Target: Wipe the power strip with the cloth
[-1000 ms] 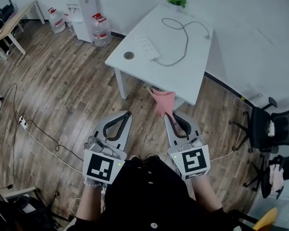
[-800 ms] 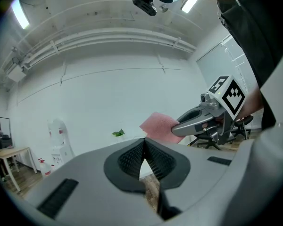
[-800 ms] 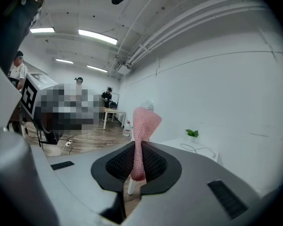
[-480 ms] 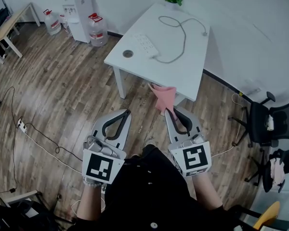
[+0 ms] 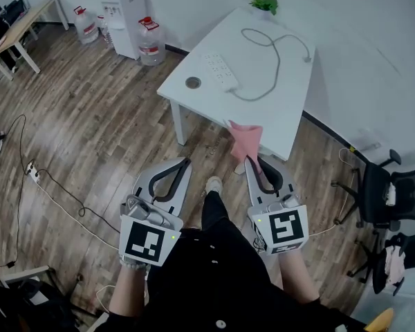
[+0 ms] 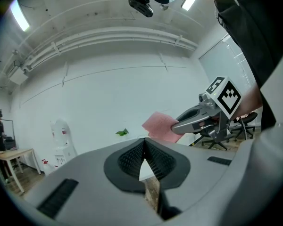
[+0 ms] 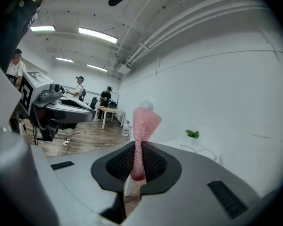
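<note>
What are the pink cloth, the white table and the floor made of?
The pink cloth looks like soft knitted or microfibre fabric: a fine nubby weave, draping in folds. The white table seems matte painted or laminated board, smooth and even. The floor looks like wood or wood-look laminate, with grained planks.

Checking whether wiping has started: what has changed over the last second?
The person has stepped forward: a shoe now shows between the claws. Nothing taken or released. The right claw stays shut on the pink cloth, the left claw shut and empty; the power strip lies untouched on the table.
</note>
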Action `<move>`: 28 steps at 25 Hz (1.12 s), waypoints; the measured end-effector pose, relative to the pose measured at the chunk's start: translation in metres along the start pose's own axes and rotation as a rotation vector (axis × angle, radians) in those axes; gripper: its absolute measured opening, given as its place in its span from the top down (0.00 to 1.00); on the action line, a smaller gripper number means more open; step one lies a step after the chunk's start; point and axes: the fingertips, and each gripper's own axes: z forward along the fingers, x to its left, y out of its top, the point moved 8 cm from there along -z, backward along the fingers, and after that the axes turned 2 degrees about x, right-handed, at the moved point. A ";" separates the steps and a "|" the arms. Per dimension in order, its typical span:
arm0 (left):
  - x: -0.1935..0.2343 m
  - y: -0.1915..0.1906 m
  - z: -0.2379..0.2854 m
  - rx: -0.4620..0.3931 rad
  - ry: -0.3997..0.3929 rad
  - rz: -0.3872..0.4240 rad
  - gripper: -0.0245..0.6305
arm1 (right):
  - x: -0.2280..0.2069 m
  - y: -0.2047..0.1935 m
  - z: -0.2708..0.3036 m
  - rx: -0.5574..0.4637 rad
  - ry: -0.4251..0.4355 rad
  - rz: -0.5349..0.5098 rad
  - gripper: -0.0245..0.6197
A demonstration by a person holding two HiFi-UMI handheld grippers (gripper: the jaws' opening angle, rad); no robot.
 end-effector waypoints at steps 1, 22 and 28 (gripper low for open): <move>0.003 -0.001 0.006 0.006 0.004 0.001 0.94 | -0.004 -0.001 0.007 0.002 0.006 0.004 0.89; 0.108 -0.004 0.187 0.071 0.133 0.006 0.94 | -0.149 0.007 0.194 -0.004 0.176 0.011 0.89; 0.125 -0.002 0.247 0.075 0.140 -0.004 0.94 | -0.198 0.004 0.234 0.012 0.196 0.020 0.89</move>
